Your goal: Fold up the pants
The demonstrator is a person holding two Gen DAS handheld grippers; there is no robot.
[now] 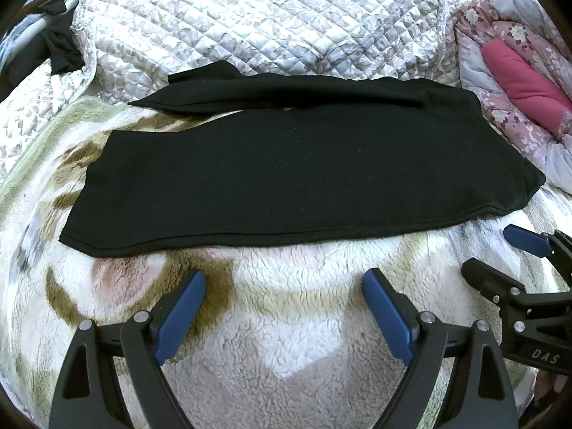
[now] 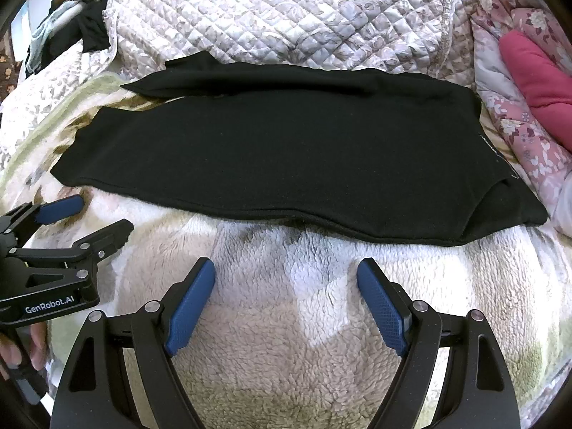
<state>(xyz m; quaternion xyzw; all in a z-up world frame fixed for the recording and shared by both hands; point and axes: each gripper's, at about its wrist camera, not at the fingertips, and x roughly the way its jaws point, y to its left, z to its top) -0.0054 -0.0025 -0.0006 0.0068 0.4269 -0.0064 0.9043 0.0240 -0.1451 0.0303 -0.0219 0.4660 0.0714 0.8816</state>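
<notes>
Black pants (image 1: 293,171) lie flat across a fleece blanket, legs pointing left and waist at the right; they also show in the right wrist view (image 2: 286,157). The near leg is spread wide and the far leg lies narrow behind it. My left gripper (image 1: 284,282) is open and empty, just short of the pants' near edge. My right gripper (image 2: 286,268) is open and empty, also just short of that edge. The right gripper shows at the right in the left wrist view (image 1: 489,250), and the left gripper at the left in the right wrist view (image 2: 103,214).
A patterned fleece blanket (image 1: 286,339) covers the bed under the pants. A quilted grey-white bedspread (image 1: 250,18) is bunched behind. A floral pink quilt with a magenta pillow (image 1: 525,82) lies at the right. Dark clothes (image 1: 57,46) hang at the far left.
</notes>
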